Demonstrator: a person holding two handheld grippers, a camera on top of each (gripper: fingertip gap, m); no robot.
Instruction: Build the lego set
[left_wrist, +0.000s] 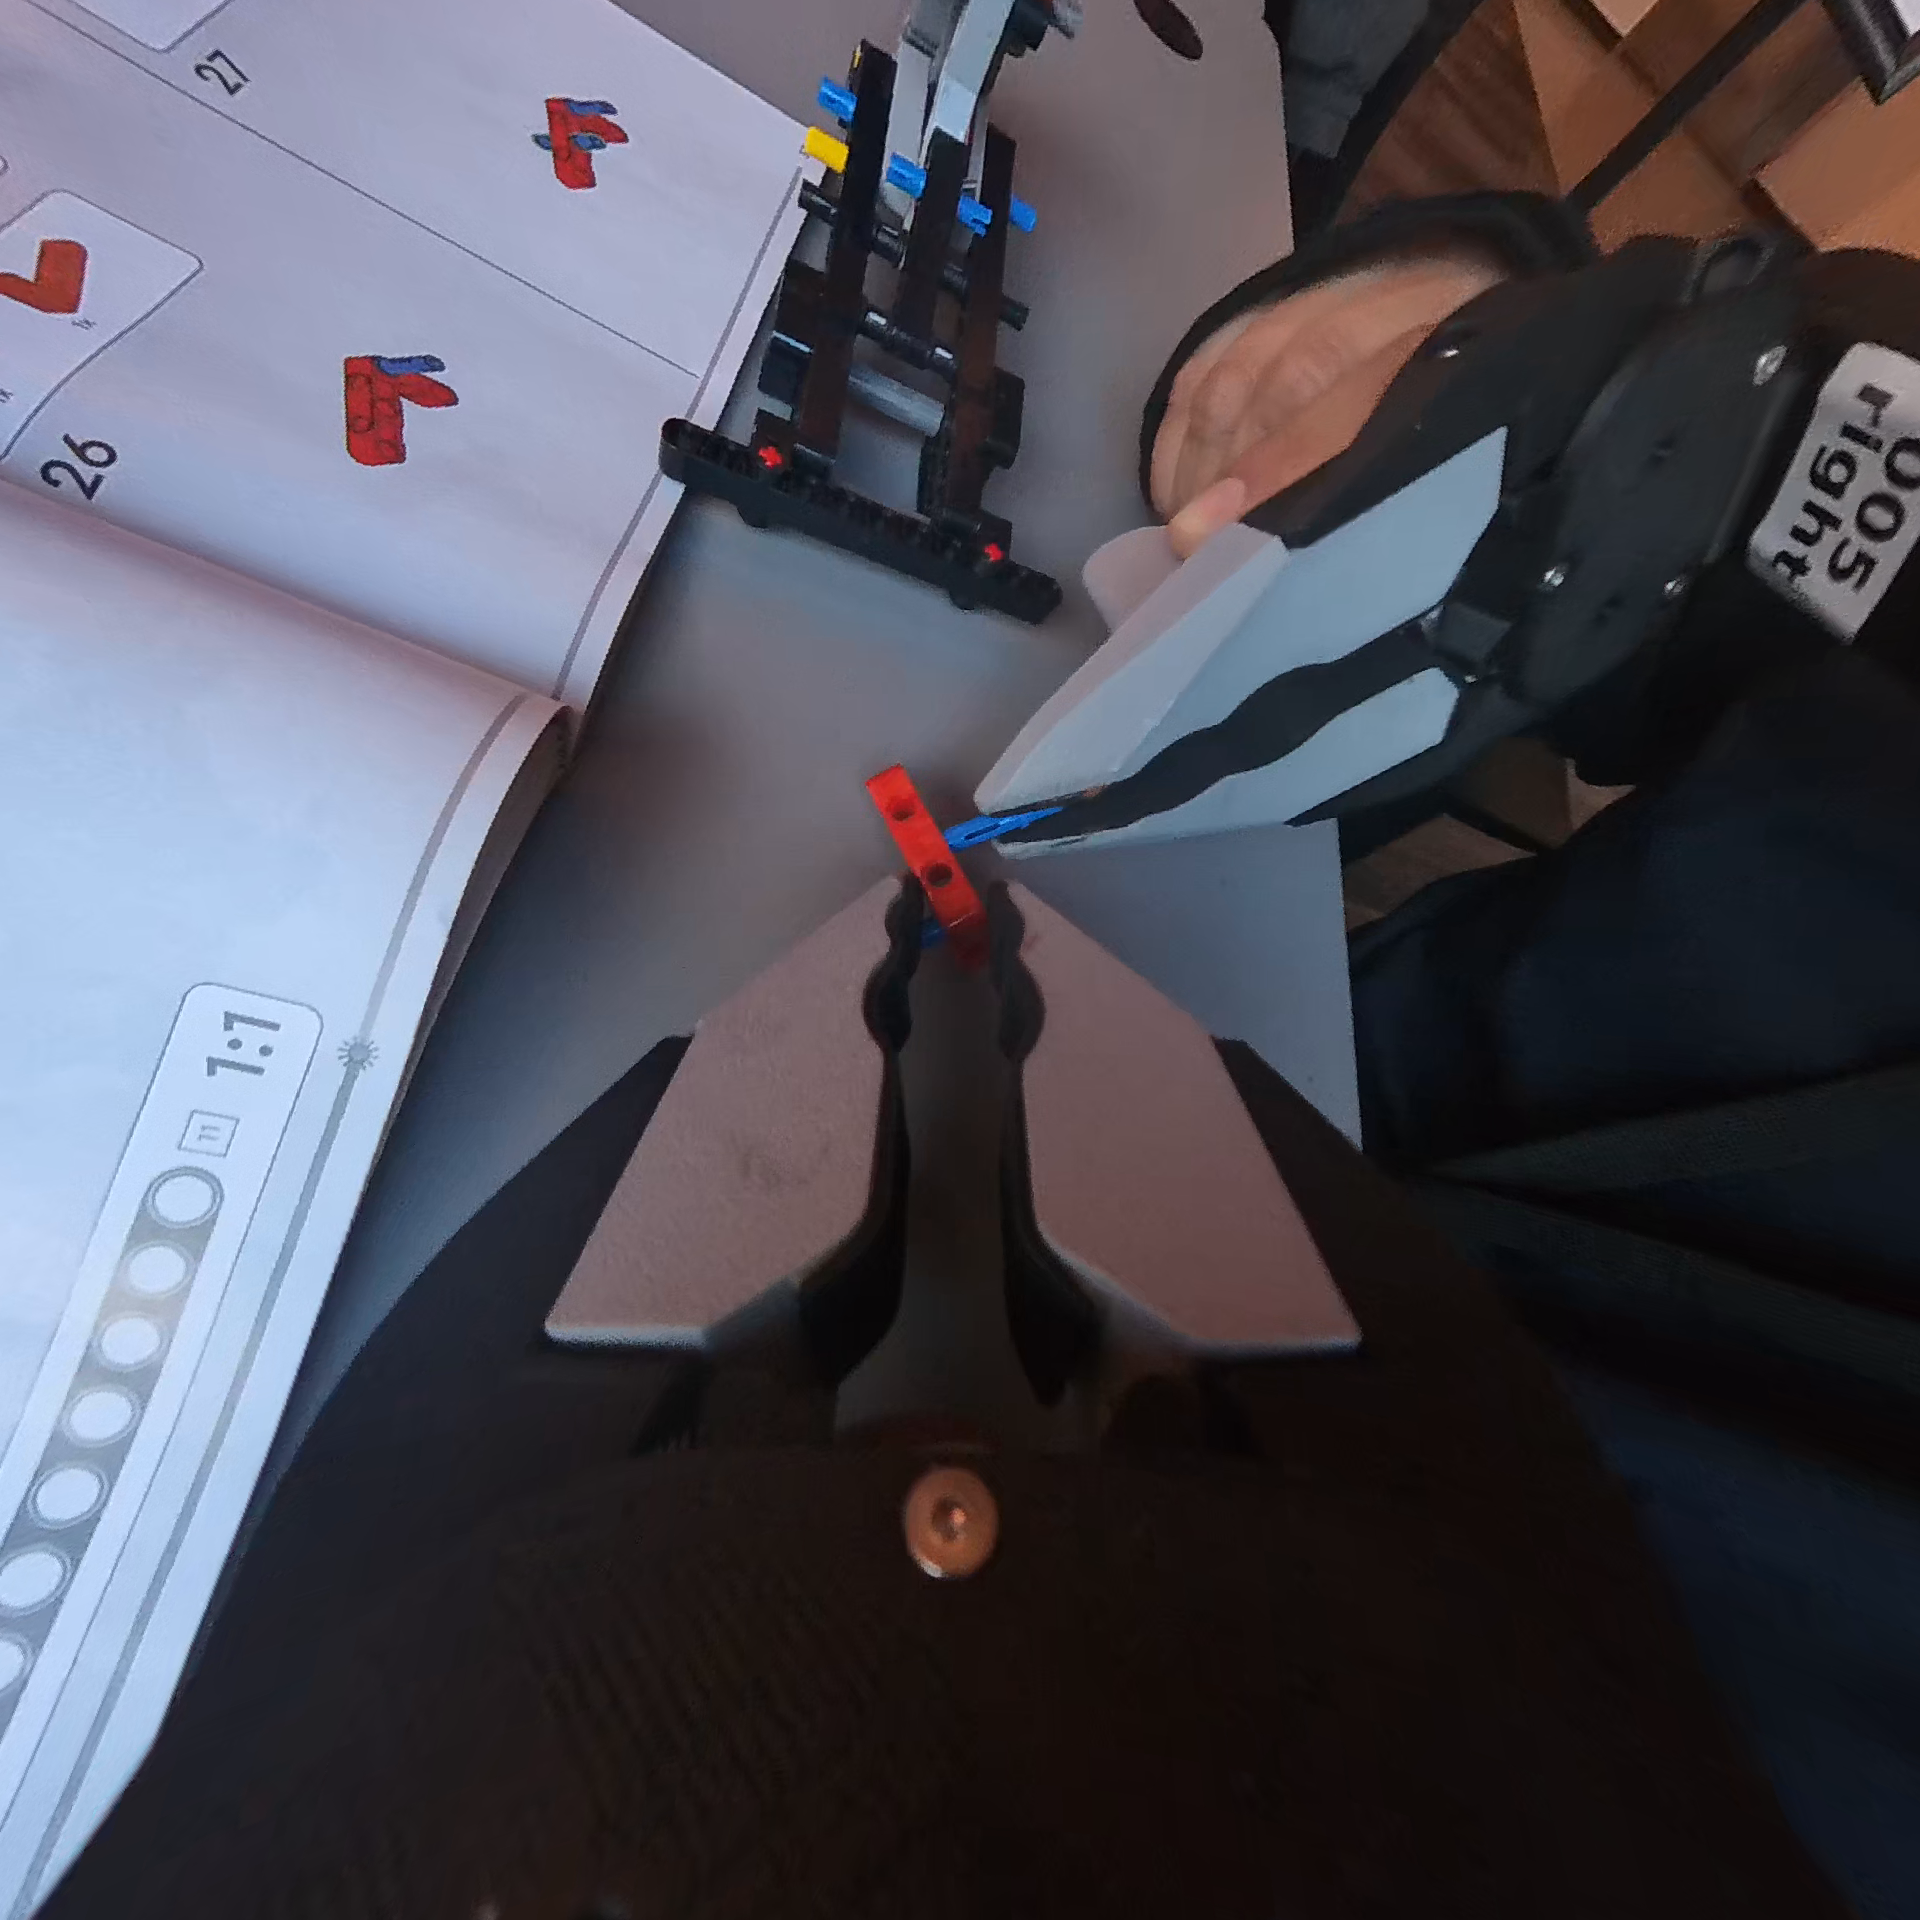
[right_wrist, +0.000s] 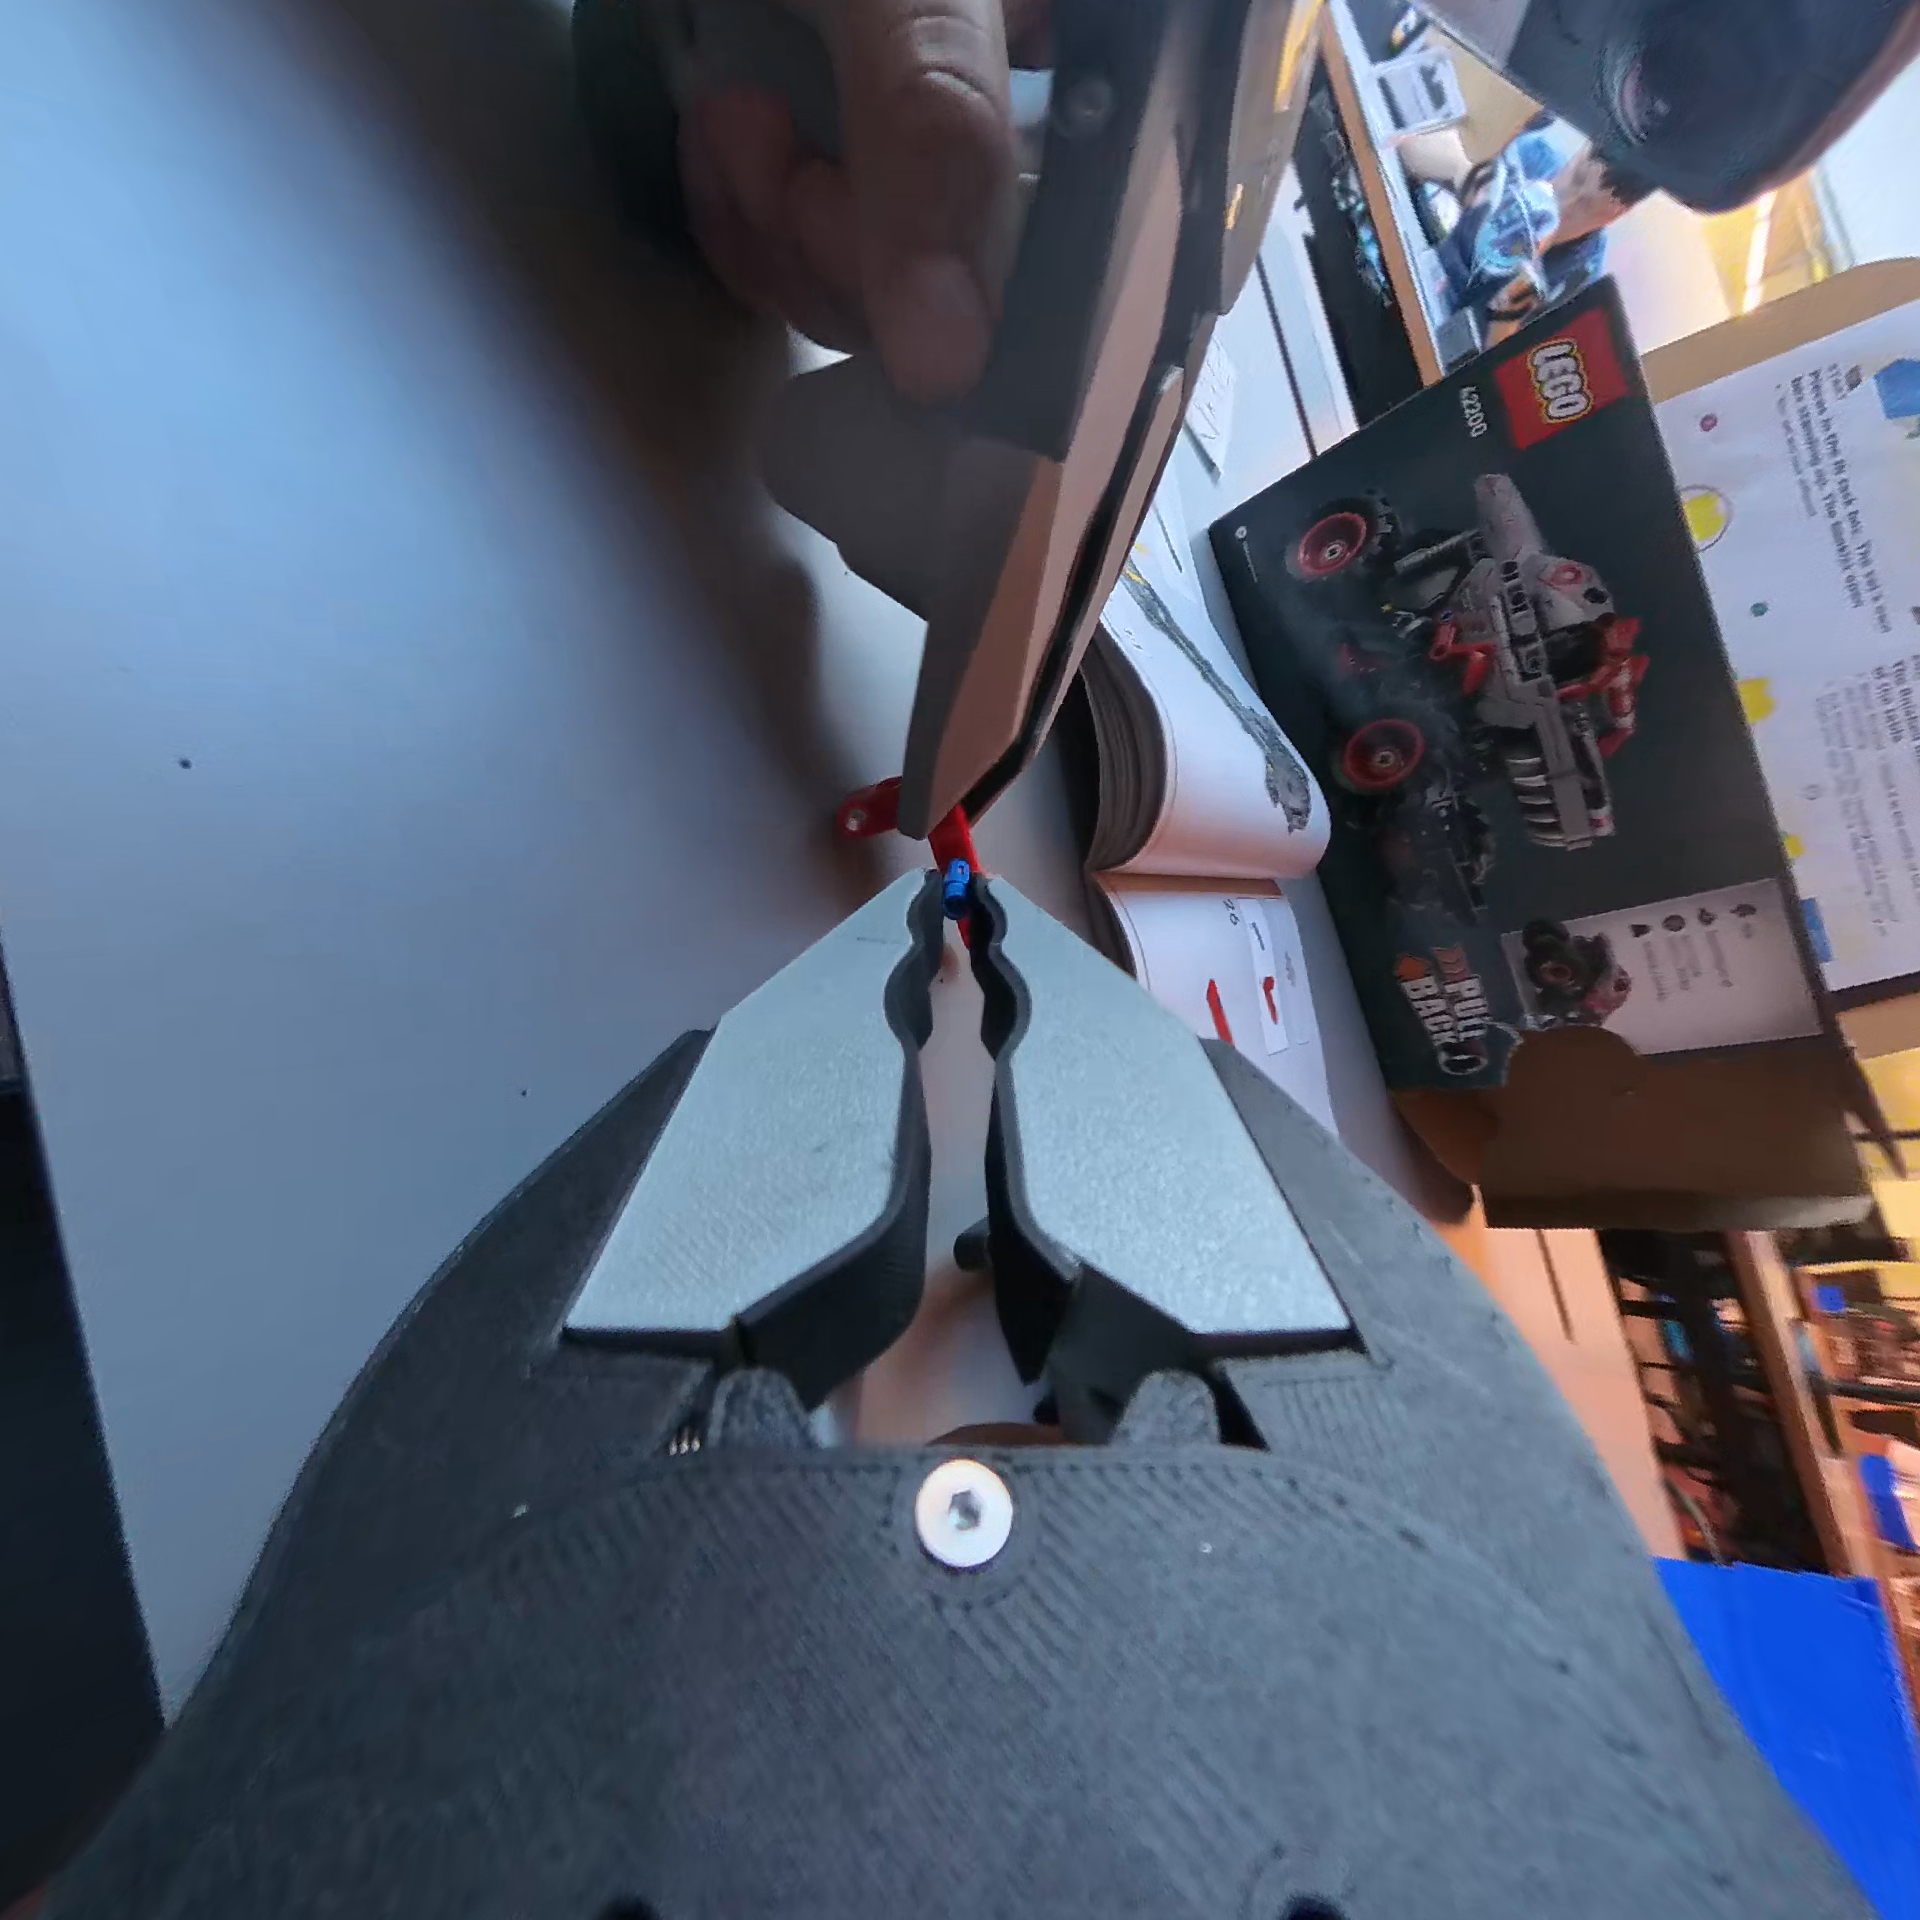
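My left fingers (left_wrist: 951, 914) clamp a red beam (left_wrist: 925, 852) above the grey tabletop (left_wrist: 790, 665). My right fingers (right_wrist: 958, 902), entering from three o'clock, pinch a blue pin (right_wrist: 955, 891) against it; the black frame (left_wrist: 894, 343) stands at twelve o'clock.

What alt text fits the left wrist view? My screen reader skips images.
The left gripper grips a red beam while the right gripper holds a blue pin at one of its holes. Behind lie an open instruction booklet and a black partial model.
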